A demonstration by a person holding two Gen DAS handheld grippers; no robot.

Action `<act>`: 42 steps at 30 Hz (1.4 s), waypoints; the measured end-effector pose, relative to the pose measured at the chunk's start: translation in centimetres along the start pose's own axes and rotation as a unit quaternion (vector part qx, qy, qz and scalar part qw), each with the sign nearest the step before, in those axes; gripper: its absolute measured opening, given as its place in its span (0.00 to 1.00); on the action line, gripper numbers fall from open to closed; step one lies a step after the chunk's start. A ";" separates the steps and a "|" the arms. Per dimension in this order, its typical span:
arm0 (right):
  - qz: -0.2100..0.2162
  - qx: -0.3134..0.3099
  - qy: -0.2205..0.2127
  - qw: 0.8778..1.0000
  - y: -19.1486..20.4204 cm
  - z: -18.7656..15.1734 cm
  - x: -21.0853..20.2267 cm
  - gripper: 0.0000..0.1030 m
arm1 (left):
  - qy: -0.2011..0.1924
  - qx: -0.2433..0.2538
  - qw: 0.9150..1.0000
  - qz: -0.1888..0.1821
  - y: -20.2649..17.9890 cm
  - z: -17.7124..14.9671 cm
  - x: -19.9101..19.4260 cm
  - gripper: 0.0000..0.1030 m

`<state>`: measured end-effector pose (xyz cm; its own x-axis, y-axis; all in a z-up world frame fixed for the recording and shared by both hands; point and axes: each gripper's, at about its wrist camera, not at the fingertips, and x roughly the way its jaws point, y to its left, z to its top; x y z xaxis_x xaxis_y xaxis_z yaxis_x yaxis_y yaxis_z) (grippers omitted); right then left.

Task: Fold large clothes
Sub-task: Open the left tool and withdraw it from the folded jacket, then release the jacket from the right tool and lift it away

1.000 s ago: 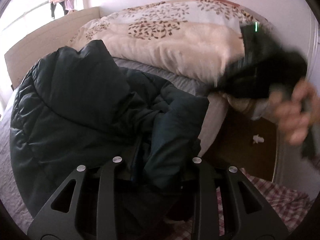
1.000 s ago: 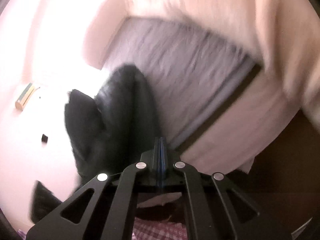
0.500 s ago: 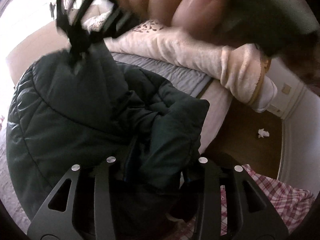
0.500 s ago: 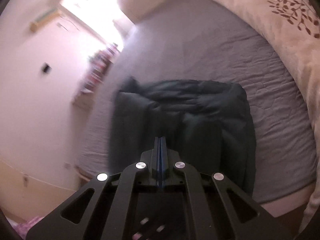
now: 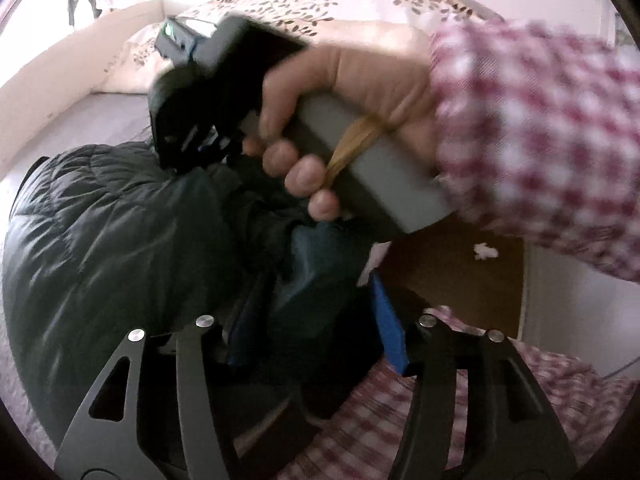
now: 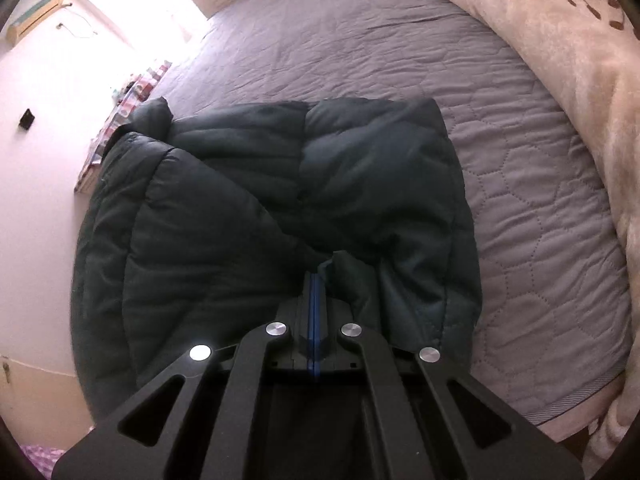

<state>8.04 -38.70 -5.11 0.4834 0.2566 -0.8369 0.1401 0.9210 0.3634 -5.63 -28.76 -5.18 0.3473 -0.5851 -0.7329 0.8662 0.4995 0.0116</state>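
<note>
A dark green quilted jacket (image 6: 280, 200) lies folded on the grey quilted bed (image 6: 540, 220). My right gripper (image 6: 316, 284) is shut, its blue pads pressed together just above the jacket's near edge; whether cloth is pinched I cannot tell. In the left wrist view the jacket (image 5: 100, 248) bulges between the jaws of my left gripper (image 5: 316, 320), which stand apart with the blue pads (image 5: 390, 328) around a fold of cloth. The right hand and its gripper body (image 5: 224, 92) cross above the jacket there.
A beige leaf-print duvet (image 6: 560, 40) is piled along the bed's right side, also in the left wrist view (image 5: 320, 4). A brown wooden floor (image 5: 452, 280) with a white scrap lies beside the bed. A wall (image 6: 32, 160) runs along the bed's left.
The right gripper swung over the bed and came down to the jacket's near edge. The left gripper's jaws opened wider around the fold.
</note>
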 end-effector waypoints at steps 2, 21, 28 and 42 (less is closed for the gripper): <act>-0.007 -0.006 -0.004 1.000 0.1 0.1 0.3 0.00 | -0.005 -0.007 1.000 -0.008 0.5 -0.1 -1.6 0.53; -0.063 -0.014 -0.007 0.998 1.0 0.0 0.5 0.00 | -0.063 -0.383 0.921 0.043 16.8 -9.8 -14.5 0.78; -0.073 0.007 -0.013 0.997 1.7 0.1 -0.8 0.00 | -0.034 -0.403 0.914 0.038 16.4 -12.0 -12.3 0.78; 0.015 -0.038 -0.130 0.991 3.4 -8.2 -12.8 0.07 | -0.036 -0.403 0.914 0.029 16.6 -12.1 -12.0 0.78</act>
<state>-4.74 -36.50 3.50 0.6936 0.2091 -0.6893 0.0621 0.9360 0.3464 0.24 -5.76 -4.42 0.4317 -0.5691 -0.6998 0.3092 0.8222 -0.4778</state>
